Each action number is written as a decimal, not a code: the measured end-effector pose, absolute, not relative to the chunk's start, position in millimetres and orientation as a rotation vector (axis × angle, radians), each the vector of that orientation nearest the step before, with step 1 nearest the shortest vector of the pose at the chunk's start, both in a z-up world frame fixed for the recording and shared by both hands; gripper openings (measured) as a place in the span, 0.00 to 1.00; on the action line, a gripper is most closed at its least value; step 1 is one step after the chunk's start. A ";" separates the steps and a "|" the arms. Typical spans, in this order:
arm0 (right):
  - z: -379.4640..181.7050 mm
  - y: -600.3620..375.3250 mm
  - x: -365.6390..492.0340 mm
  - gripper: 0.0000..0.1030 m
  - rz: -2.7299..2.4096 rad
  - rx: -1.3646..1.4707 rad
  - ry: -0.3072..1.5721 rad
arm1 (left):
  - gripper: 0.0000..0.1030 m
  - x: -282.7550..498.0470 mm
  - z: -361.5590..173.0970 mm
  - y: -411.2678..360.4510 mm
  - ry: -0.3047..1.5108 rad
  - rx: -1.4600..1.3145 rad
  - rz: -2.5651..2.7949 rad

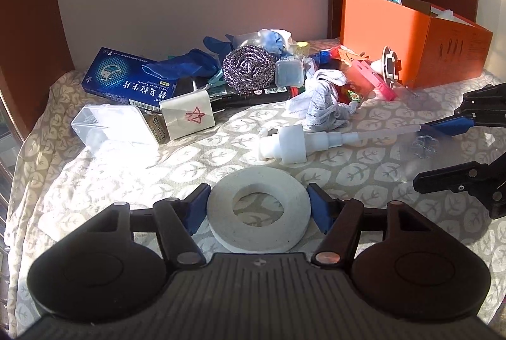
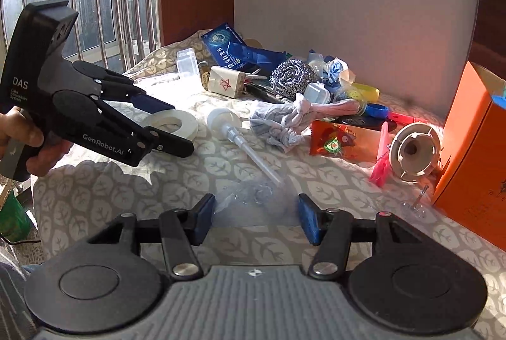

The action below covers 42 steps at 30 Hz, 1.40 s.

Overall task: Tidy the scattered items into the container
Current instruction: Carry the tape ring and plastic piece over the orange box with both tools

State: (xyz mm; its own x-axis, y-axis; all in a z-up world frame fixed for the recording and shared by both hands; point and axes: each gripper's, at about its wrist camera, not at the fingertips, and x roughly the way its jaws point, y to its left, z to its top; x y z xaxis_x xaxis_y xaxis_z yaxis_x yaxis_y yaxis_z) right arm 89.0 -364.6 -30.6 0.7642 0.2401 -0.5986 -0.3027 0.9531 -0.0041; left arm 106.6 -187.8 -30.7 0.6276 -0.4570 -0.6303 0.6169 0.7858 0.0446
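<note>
Your left gripper (image 1: 257, 207) has its jaws closed on the white foam ring (image 1: 257, 215), near on the leaf-print bed cover (image 1: 95, 182); lift it straight, then carry it right to the orange box (image 1: 408, 33). Only the right wrist view shows the right gripper (image 2: 256, 218) open around clear plastic bits (image 2: 253, 194).
</note>
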 end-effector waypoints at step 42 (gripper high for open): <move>42.9 -472.1 21.7 0.53 0.006 0.024 0.309 | 0.64 99.2 55.7 -339.8 0.319 0.428 -0.703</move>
